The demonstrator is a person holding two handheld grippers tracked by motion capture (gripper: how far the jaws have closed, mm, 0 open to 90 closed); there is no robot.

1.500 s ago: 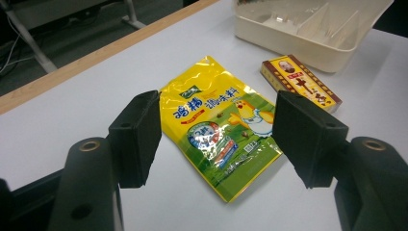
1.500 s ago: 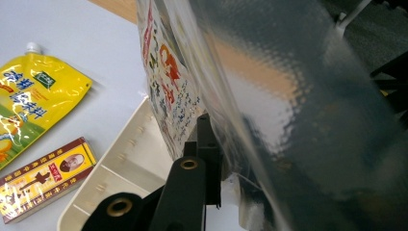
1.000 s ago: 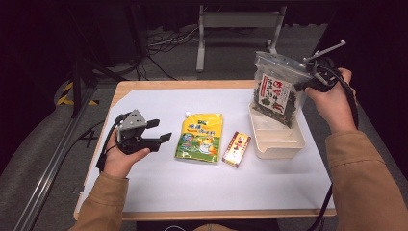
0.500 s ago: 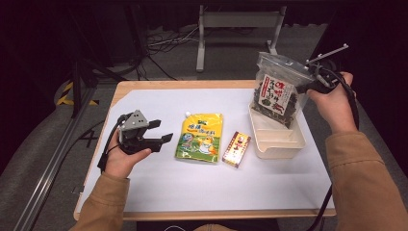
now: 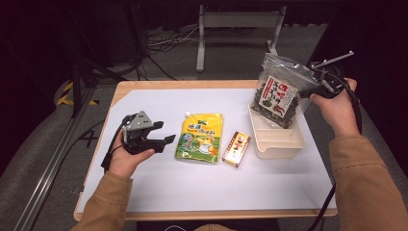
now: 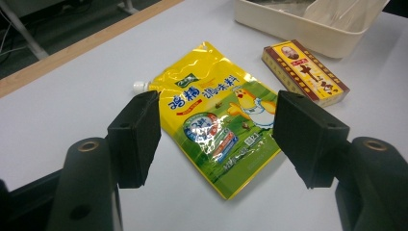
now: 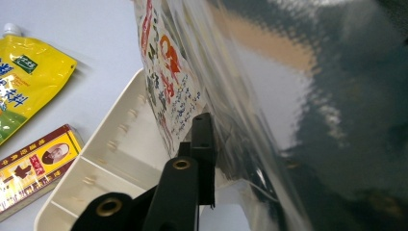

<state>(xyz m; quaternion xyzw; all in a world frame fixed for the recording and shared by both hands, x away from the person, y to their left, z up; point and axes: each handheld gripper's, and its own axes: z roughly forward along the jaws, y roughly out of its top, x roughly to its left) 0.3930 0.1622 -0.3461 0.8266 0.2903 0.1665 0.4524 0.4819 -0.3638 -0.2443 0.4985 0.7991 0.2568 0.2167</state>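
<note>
A clear zip bag of dark dried food (image 5: pixel 279 94) with a red-and-white label hangs upright, its bottom inside the white tray (image 5: pixel 281 155). My right gripper (image 5: pixel 317 82) grips the bag's upper right edge. Its jaws have just been opening, with the bag still between them. In the right gripper view one black finger (image 7: pixel 202 144) lies against the bag (image 7: pixel 288 96), and the other is hidden behind it. My left gripper (image 5: pixel 164 133) is open just left of the yellow spouted pouch (image 5: pixel 199 137). In the left gripper view the pouch (image 6: pixel 216 130) lies flat beyond the open jaws.
A small red-and-yellow box (image 5: pixel 236 149) lies between the pouch and the tray. The tray (image 7: pixel 120 144) has a divider across it. The white table top ends in a wooden edge (image 5: pixel 192 84) at the far side.
The right hand has lowered the bag a little, deeper into the tray. The left hand and gripper have stayed put.
</note>
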